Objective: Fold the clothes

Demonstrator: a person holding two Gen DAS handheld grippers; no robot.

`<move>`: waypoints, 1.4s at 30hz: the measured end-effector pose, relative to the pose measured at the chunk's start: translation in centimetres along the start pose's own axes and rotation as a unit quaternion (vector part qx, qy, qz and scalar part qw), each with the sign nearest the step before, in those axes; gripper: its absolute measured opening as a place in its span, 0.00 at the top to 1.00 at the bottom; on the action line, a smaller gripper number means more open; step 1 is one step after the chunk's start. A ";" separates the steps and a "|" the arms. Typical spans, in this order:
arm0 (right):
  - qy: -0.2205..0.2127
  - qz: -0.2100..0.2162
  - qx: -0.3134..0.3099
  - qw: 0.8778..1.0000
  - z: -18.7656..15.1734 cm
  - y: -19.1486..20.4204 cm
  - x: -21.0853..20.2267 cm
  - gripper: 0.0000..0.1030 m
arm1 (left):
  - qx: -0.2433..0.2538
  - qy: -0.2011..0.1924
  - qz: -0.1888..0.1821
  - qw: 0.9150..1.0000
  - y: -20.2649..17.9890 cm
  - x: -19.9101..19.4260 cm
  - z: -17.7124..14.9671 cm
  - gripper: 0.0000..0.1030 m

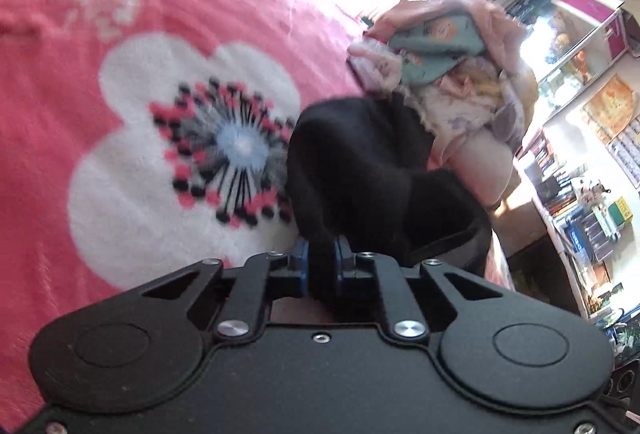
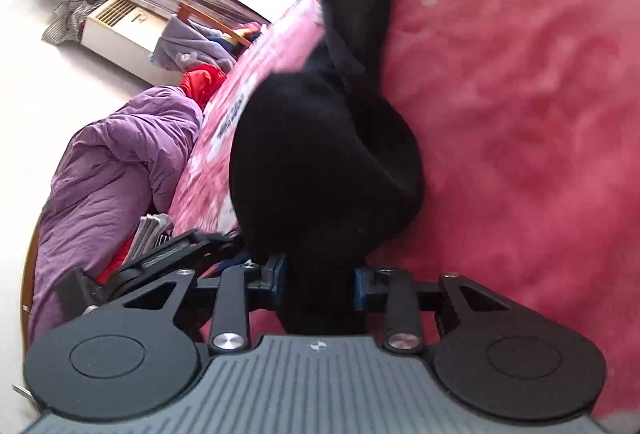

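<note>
A black garment (image 1: 360,170) hangs bunched above a pink blanket with white flowers (image 1: 120,82). My left gripper (image 1: 322,258) is shut on an edge of it, with dark cloth pinched between the blue pads. In the right wrist view the same black garment (image 2: 320,154) fills the middle, and my right gripper (image 2: 320,278) is shut on another part of it. The left gripper also shows in the right wrist view (image 2: 168,254), close to the left of the right one. The garment trails back toward a heap of clothes.
A heap of pastel clothes (image 1: 448,66) lies on the blanket behind the black garment. Bookshelves (image 1: 580,174) stand at the right. A purple duvet (image 2: 112,170), a red cloth (image 2: 202,82) and a white appliance (image 2: 120,34) lie beyond the bed's left edge.
</note>
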State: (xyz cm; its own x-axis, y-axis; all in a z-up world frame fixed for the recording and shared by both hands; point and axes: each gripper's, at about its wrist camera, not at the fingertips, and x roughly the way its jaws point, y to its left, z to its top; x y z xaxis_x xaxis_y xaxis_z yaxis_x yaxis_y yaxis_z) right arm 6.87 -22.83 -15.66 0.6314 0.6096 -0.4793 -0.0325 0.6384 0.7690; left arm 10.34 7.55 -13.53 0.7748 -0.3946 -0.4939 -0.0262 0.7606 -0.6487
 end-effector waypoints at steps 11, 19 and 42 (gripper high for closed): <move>-0.108 0.001 0.023 0.994 4.1 -1.5 -7.1 0.73 | -0.016 -0.055 -0.016 0.998 0.5 -8.5 2.1 0.92; -0.008 -0.005 0.072 0.997 1.3 -3.1 -5.1 0.18 | -0.012 -0.022 0.084 0.996 1.8 -8.0 1.4 0.54; 0.068 -0.021 -0.021 0.997 -4.3 2.7 2.7 0.37 | -0.085 0.035 0.057 0.994 4.9 -4.7 1.7 0.65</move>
State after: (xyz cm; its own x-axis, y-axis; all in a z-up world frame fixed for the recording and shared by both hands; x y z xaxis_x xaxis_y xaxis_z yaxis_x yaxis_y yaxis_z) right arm 5.12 -17.46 -16.67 0.5219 0.6389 -0.5653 -0.0433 0.6816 0.7304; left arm 7.65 13.98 -13.45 0.7149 -0.3498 -0.6055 -0.2222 0.7074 -0.6710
